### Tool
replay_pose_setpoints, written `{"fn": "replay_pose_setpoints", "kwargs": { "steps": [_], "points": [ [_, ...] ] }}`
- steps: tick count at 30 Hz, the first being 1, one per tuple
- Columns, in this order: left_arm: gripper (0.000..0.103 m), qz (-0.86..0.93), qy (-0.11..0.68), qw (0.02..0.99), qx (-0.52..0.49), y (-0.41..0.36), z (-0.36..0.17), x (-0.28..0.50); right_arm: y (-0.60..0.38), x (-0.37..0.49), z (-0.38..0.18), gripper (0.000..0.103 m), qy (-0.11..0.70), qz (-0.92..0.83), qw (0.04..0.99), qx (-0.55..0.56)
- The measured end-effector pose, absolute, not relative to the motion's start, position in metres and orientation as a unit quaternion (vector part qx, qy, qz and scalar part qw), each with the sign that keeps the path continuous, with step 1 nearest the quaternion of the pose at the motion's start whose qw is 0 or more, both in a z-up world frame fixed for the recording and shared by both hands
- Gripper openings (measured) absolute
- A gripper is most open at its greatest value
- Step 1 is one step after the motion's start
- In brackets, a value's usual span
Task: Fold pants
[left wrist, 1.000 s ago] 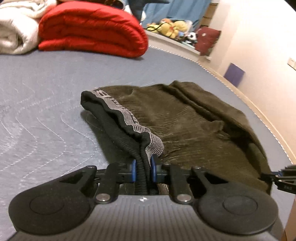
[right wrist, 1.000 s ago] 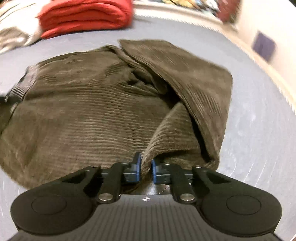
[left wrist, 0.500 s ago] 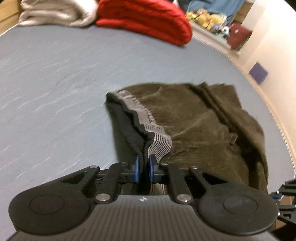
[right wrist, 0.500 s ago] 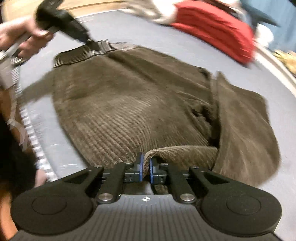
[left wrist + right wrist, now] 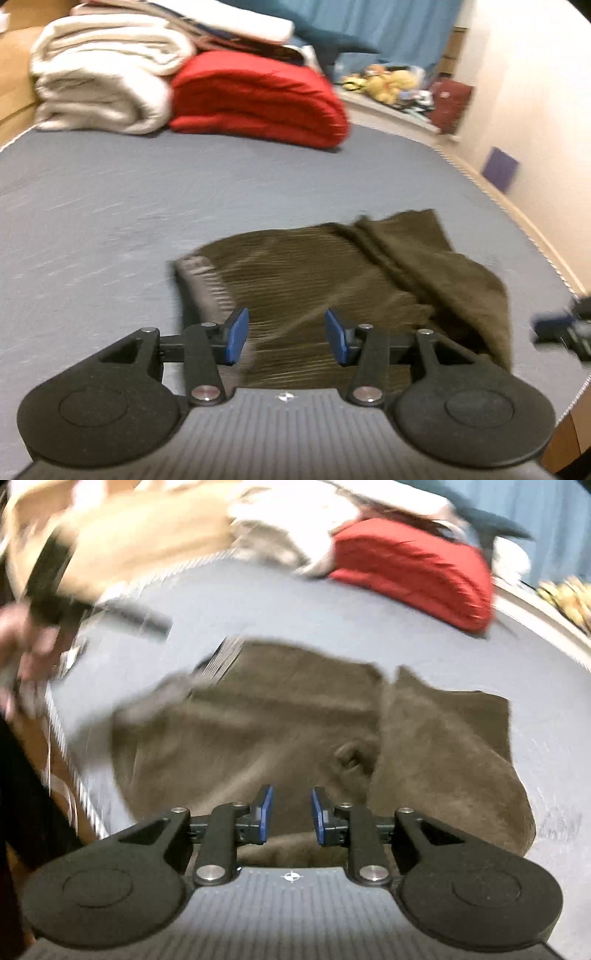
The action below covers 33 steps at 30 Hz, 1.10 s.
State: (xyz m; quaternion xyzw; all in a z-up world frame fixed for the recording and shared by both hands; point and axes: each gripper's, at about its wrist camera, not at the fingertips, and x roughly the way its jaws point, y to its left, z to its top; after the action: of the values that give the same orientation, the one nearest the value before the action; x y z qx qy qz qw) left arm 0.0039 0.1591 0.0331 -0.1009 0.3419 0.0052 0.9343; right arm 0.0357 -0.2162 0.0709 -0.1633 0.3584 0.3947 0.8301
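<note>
Olive corduroy pants folded into a rough square near the front right corner of a grey-blue mattress, striped waistband along the left edge, a loose flap lying over the right side. Wide bare mattress to the left and beyond; piped mattress edge close on the right, beside a cream wall. Far end blocked by a folded red blanket and a white blanket. Left gripper angled down above the near hem, jaws just opened, blue pads apart, nothing between them. Right gripper tilted down over the pants' near edge, jaws just parted, narrower gap, cloth released. Blurred hand at left in the right wrist view.
</note>
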Motion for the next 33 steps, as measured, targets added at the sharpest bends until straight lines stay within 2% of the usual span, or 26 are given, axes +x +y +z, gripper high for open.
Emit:
{"fn": "replay_pose_setpoints", "kwargs": {
  "steps": [2,3,4,8,10,12,17,18,20,21,22,28,33],
  "points": [
    [0.052,-0.001,0.329,0.94,-0.091,0.138,0.029,0.015,-0.228,0.056,0.071,0.029,0.363,0.357,0.852,-0.12],
    [0.055,0.007,0.318,0.945,-0.083,0.128,0.027,0.02,-0.231,0.071,0.066,0.04,0.37,0.319,0.866,-0.103],
    [0.062,0.013,0.307,0.949,-0.072,0.118,0.025,0.027,-0.229,0.082,0.055,0.045,0.373,0.29,0.876,-0.097],
    [0.067,0.013,0.292,0.954,-0.06,0.099,0.016,0.048,-0.214,0.117,0.019,0.045,0.393,0.235,0.882,-0.111],
    [0.068,0.008,0.308,0.949,-0.063,0.094,0.008,0.06,-0.203,0.13,0.004,0.047,0.402,0.232,0.876,-0.128],
    [0.068,0.005,0.323,0.944,-0.07,0.091,0.0,0.071,-0.188,0.139,-0.013,0.052,0.405,0.228,0.874,-0.143],
    [0.068,-0.026,0.366,0.928,-0.069,0.085,-0.023,0.09,-0.167,0.144,-0.039,0.053,0.422,0.233,0.856,-0.186],
    [0.068,-0.03,0.372,0.926,-0.064,0.081,-0.026,0.09,-0.166,0.143,-0.041,0.051,0.418,0.233,0.856,-0.197],
    [0.068,-0.032,0.372,0.926,-0.052,0.074,-0.029,0.087,-0.168,0.142,-0.039,0.034,0.411,0.234,0.857,-0.203],
    [0.068,-0.037,0.371,0.927,-0.045,0.071,-0.028,0.087,-0.171,0.141,-0.037,0.021,0.411,0.239,0.858,-0.193],
    [0.068,-0.041,0.369,0.928,-0.04,0.068,-0.029,0.087,-0.177,0.14,-0.031,0.015,0.408,0.245,0.861,-0.178],
    [0.068,-0.05,0.369,0.928,-0.026,0.062,-0.036,0.083,-0.222,0.122,0.013,0.009,0.369,0.25,0.884,-0.139],
    [0.068,-0.058,0.374,0.925,-0.024,0.055,-0.034,0.079,-0.303,0.109,0.056,0.007,0.354,0.224,0.902,-0.1]
  ]
}}
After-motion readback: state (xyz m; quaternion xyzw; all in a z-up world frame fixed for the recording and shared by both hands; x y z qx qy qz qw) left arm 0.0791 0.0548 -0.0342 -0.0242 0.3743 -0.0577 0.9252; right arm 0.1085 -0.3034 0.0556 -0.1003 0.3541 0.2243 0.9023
